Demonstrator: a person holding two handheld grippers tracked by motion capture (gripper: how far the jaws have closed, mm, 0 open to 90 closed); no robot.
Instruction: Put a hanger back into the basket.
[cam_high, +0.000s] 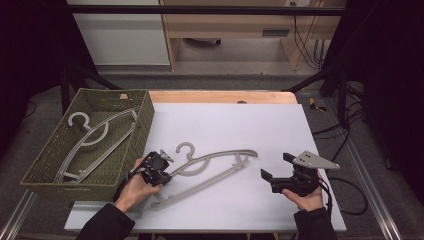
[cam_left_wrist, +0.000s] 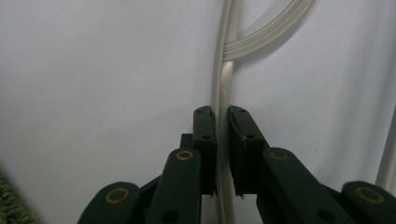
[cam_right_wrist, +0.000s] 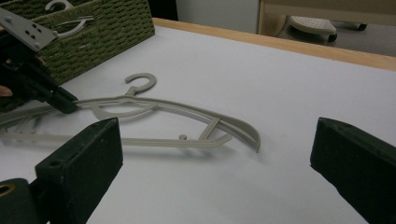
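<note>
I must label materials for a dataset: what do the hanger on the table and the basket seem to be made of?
Hanger: probably moulded plastic, pale grey and matt; ribbed grooves run along its arm and it looks like one piece. Basket: woven fibre, maybe seagrass or paper cord, olive green; the wall shows a rough plaited texture.

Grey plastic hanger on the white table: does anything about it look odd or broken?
Nothing stands out. The grey plastic hanger lies flat and whole on the white table, its shoulder pinched by the left gripper.
</note>
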